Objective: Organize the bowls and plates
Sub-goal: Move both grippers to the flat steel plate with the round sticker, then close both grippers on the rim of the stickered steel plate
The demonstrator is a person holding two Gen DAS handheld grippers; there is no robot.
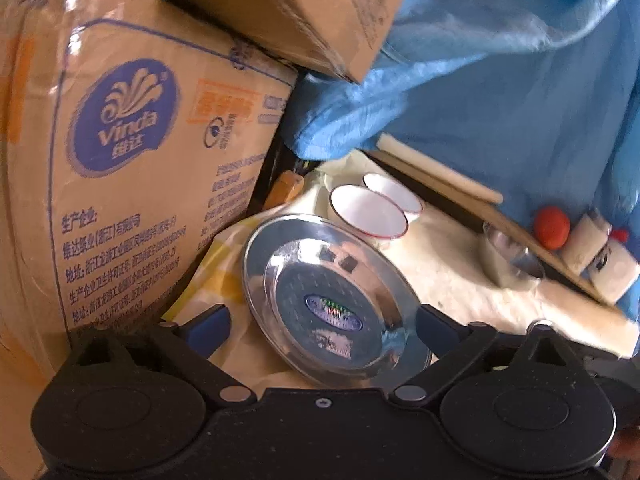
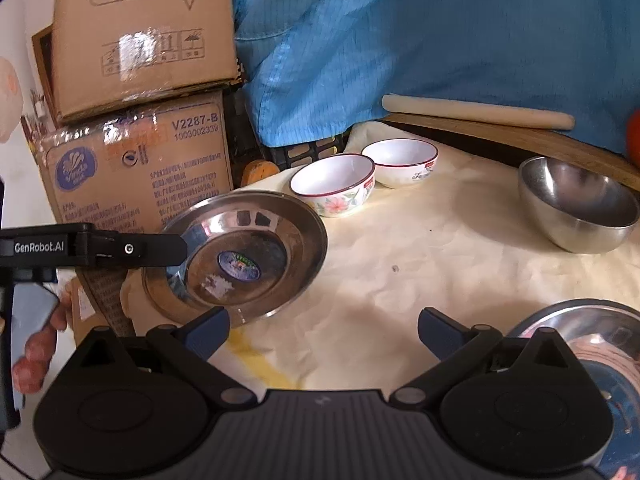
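Note:
A steel plate (image 1: pixel 320 300) with a blue sticker lies just ahead of my open left gripper (image 1: pixel 322 326), between its fingers. In the right wrist view the same plate (image 2: pixel 240 256) looks tilted, and the left gripper reaches its left rim; whether they touch is unclear. Two white floral bowls (image 2: pixel 334 186) (image 2: pixel 402 160) stand side by side behind it. A steel bowl (image 2: pixel 576 204) stands at the right. A second steel plate (image 2: pixel 592 332) lies at the lower right. My right gripper (image 2: pixel 324 332) is open and empty over the cloth.
Stacked cardboard boxes (image 2: pixel 140 152) stand at the left. Blue fabric (image 2: pixel 440 40) hangs behind. A rolling pin (image 2: pixel 476 116) lies on a wooden board at the back. A red ball (image 1: pixel 552 227) and white bottles (image 1: pixel 600 256) sit at the far right. A cream cloth (image 2: pixel 400 280) covers the table.

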